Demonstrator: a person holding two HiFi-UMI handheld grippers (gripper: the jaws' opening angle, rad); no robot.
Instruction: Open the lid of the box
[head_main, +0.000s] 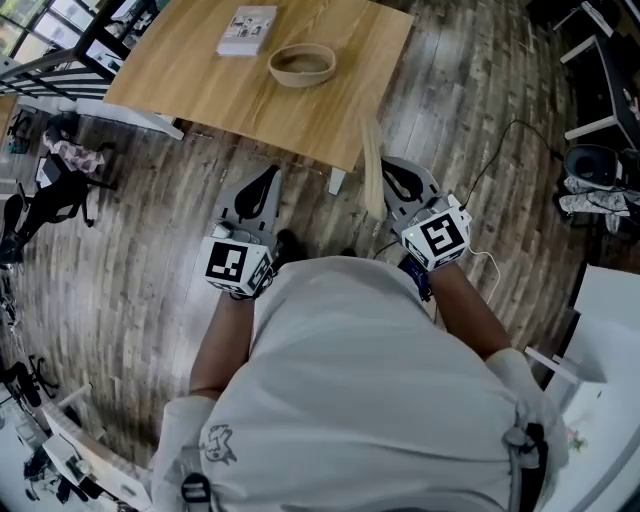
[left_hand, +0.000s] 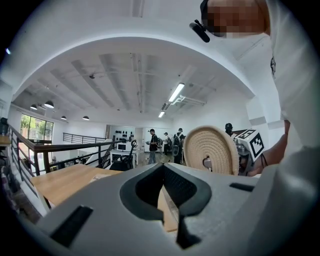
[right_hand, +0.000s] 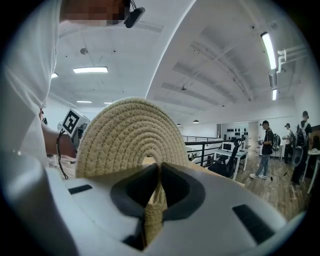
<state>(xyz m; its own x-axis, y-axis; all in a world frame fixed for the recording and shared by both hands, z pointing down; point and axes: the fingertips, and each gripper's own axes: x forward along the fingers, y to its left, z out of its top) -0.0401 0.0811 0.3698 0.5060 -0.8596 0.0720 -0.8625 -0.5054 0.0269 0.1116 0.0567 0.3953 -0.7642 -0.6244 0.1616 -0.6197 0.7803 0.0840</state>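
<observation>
Right gripper (right_hand: 159, 172) is clamped on the rim of the round woven lid (right_hand: 131, 135), which stands upright on edge by the table's (head_main: 190, 80) near corner. Left gripper (left_hand: 162, 170) is closed on nothing. The uncovered basket (head_main: 300, 79) sits on the table, well apart from the lid.

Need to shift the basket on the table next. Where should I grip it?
Pinch the basket by its near rim from above, one jaw inside, one outside: it sits open-topped, and its thin wall probably suits the jaws better than the wide round body.
</observation>
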